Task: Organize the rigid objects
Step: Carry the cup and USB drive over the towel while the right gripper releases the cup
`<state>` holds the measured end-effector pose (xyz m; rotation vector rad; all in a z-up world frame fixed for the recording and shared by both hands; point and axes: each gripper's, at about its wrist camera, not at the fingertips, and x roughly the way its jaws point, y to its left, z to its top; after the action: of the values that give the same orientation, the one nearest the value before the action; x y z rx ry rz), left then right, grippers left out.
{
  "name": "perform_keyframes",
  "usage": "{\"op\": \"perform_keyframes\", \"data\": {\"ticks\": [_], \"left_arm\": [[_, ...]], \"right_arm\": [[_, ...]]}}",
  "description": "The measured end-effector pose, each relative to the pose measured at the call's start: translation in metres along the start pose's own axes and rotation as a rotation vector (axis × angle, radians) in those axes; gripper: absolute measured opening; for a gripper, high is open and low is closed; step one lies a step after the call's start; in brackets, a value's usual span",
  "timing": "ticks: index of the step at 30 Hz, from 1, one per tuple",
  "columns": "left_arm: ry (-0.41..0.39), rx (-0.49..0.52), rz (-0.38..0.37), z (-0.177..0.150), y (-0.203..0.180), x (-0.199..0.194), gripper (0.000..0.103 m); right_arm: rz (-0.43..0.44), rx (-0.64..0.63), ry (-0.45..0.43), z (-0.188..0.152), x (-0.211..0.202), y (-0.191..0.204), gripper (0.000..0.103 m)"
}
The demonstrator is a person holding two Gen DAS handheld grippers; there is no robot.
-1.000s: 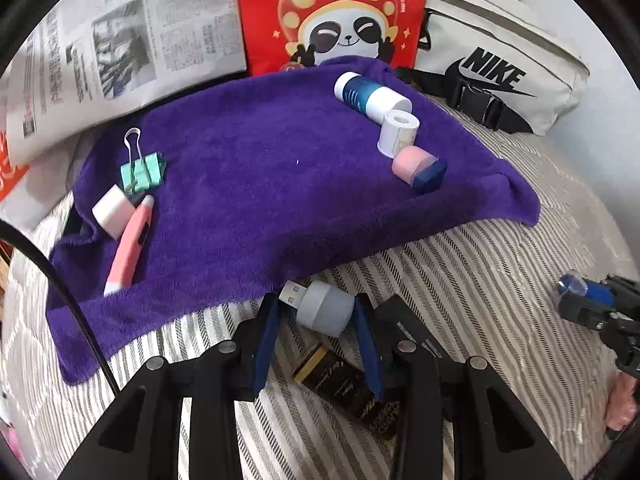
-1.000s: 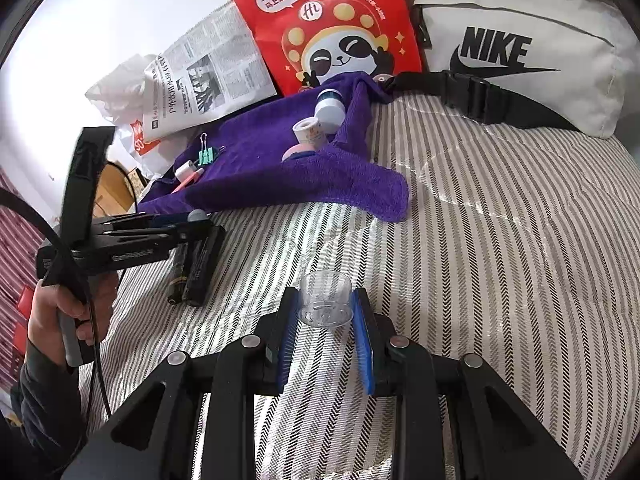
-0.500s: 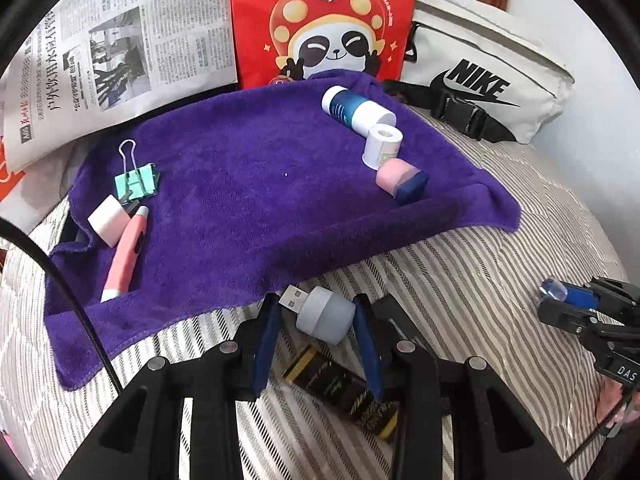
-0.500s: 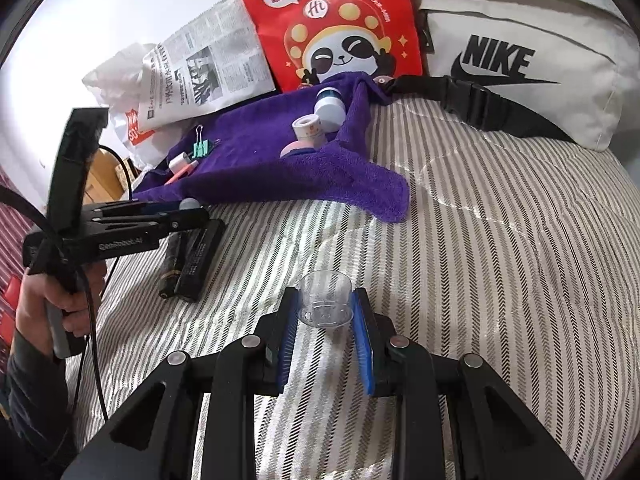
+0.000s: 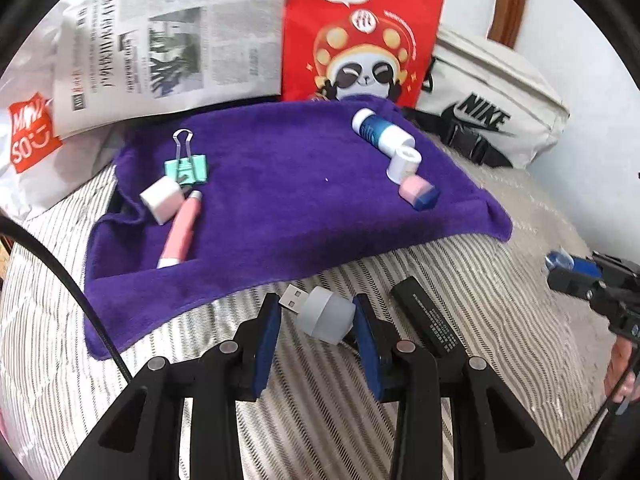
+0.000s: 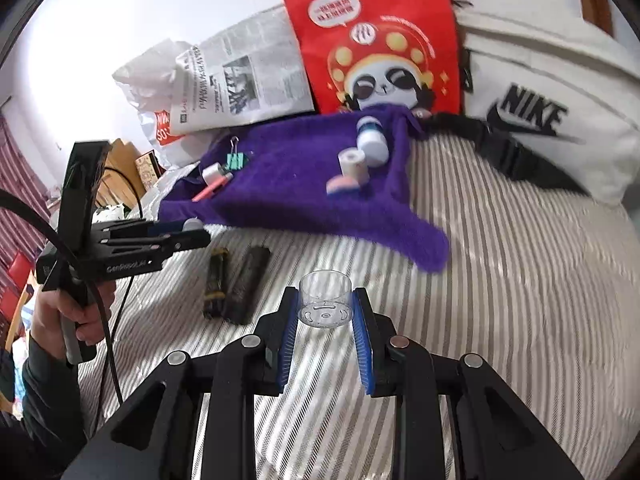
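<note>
My left gripper [image 5: 316, 316] is shut on a grey USB plug [image 5: 322, 312], held above the striped bed just before the purple towel [image 5: 280, 208]. My right gripper [image 6: 325, 312] is shut on a clear plastic cup [image 6: 325, 300], lifted over the bed. On the towel lie a green binder clip [image 5: 186, 166], a white cube [image 5: 162, 200], a pink pen [image 5: 180, 232], a blue and white bottle [image 5: 380, 130], a white tape roll [image 5: 404, 162] and a pink and blue eraser [image 5: 418, 192]. The left gripper also shows in the right wrist view [image 6: 192, 232].
Two black sticks [image 6: 236, 284] lie on the striped bed; one shows in the left wrist view [image 5: 432, 320]. A newspaper [image 5: 160, 56], a red panda bag [image 5: 360, 40] and a white Nike pouch [image 5: 488, 108] stand behind the towel.
Both grippers have risen and moved toward the towel with their objects still held. The black sticks now lie farther behind the left gripper.
</note>
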<state>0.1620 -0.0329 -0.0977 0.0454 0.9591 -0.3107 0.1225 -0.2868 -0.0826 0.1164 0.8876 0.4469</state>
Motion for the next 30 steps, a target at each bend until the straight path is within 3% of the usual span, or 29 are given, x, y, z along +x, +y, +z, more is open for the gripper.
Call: {"op": "perform_keyframes", "data": {"ticks": [8,19,25,30], "left_arm": [[-0.034,-0.039,0.008,0.012,0.03,-0.017,0.035],[-0.09,-0.038,0.027,0.068,0.058,-0.036,0.035],[-0.106,-0.029,0.052,0.107,0.071,-0.03,0.035],[-0.116,-0.054,0.032,0.128,0.083,-0.013,0.035]], "right_arm": [[0.019,-0.058,-0.022,0.056,-0.002,0.015,0.027],[0.045,-0.123,-0.042,0.142,0.023,0.038,0.027],[0.014,-0.097,-0.041,0.173,0.05,0.03,0.027],[-0.07,-0.076,-0.051,0.192,0.069,0.019,0.027]]}}
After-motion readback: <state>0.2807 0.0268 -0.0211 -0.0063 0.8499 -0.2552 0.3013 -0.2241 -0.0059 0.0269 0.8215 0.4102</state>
